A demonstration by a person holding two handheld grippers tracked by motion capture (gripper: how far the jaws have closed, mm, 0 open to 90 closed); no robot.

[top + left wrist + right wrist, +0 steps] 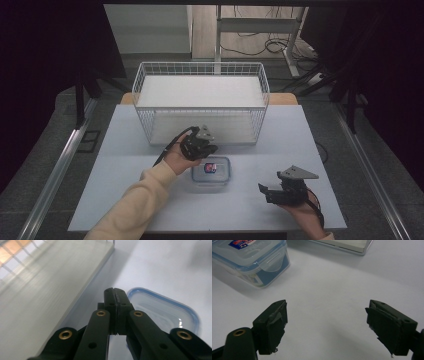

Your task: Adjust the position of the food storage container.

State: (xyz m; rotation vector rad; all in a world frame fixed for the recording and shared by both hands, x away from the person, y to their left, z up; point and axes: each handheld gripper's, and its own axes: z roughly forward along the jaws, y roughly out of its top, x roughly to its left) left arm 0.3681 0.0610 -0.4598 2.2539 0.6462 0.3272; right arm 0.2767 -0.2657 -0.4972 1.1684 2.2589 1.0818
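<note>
Container (211, 172), plastic, clear, with blue-edged snap lid and a small red-and-blue label on top: one. It sits on the table (125, 200), just in front of the wire basket (200, 102), with its long axis running left to right, parallel to the basket's front.

Tongs, black, hand-held: two pairs. The left tongs (204, 149) hang over the container's rear left corner, between container and basket; seen in the left gripper view (115, 293), the jaws are pressed together with nothing between them, and the lid (162, 310) lies just below and to one side of the tips. The right tongs (263, 191) rest low to the container's right and a little nearer the person, well apart from it; in the right gripper view (325, 327) the jaws stand wide and hold nothing, and the container (254, 262) lies ahead and off to the left.

Basket, white wire, with a pale board (200, 91) inside: one, directly behind the container.

Judgement: the left hand (175, 159) is much the nearer, so any move on the container likely starts there.
</note>
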